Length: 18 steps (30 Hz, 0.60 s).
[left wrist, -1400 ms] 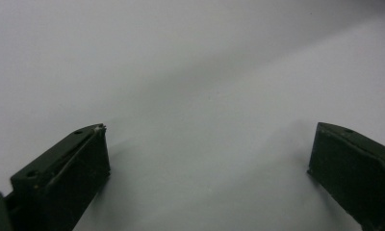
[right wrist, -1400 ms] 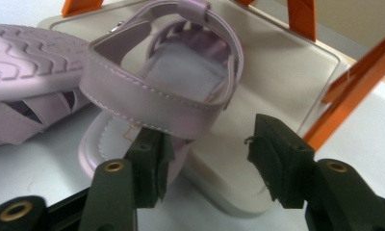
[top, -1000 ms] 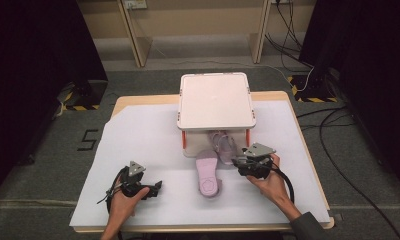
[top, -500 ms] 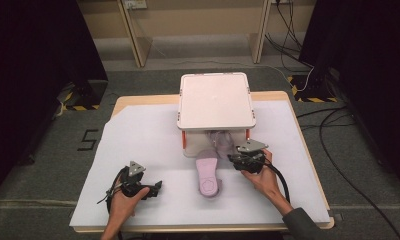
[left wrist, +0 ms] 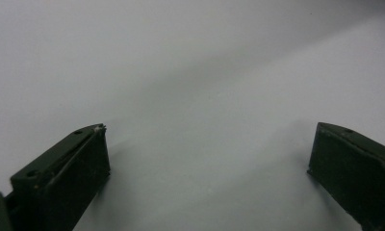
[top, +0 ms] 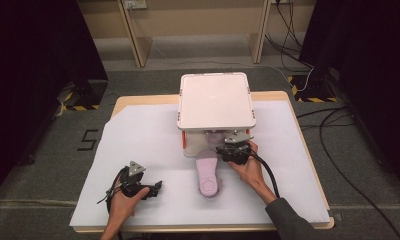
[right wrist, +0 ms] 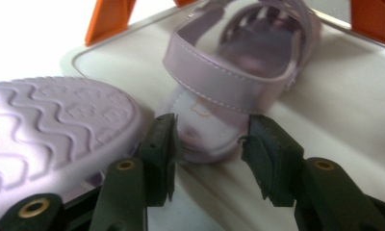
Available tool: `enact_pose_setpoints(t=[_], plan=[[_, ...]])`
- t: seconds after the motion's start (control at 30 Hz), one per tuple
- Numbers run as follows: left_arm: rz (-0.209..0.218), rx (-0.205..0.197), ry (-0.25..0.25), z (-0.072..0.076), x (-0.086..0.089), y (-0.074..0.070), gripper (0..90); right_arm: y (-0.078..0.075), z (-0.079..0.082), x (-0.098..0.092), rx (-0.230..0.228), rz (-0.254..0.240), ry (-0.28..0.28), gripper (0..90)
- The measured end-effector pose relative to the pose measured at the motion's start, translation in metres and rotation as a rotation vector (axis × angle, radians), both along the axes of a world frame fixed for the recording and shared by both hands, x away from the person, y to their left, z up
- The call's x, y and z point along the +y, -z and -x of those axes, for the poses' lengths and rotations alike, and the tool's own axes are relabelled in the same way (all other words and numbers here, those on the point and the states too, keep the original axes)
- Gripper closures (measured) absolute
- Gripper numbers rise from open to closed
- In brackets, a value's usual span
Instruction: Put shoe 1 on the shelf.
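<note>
Jaws of your right gripper (right wrist: 207, 144) stand parted around the heel of the soft lilac strapped sandal (right wrist: 238, 82) on the white tray (right wrist: 354, 110); pinch its stiffer sole; your left gripper (left wrist: 207, 159) gapes empty.

A black number "5" (top: 88, 140) is marked on the grey floor left of the table.

Lilac sandal (right wrist: 238, 72) beside a lilac sole (right wrist: 46, 125) (wavy tread), orange brackets (right wrist: 109, 19), black fingers (right wrist: 164, 144).
</note>
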<state>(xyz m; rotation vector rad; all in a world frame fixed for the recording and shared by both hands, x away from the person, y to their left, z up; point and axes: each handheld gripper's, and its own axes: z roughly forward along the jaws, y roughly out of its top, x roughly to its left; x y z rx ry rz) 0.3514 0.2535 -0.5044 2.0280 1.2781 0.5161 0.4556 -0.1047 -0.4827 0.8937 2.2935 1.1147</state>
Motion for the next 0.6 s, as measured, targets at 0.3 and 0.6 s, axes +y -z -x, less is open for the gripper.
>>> enact_pose_setpoints(t=[0.3,0.6], plan=[[0.000,0.000,0.000,0.000,0.000,0.000,0.0,-0.003,0.004,-0.003,0.004,-0.020,-0.010,52.3],[0.000,0.000,-0.001,0.000,0.000,0.000,0.0,-0.021,0.033,-0.016,0.021,-0.055,-0.001,43.6]])
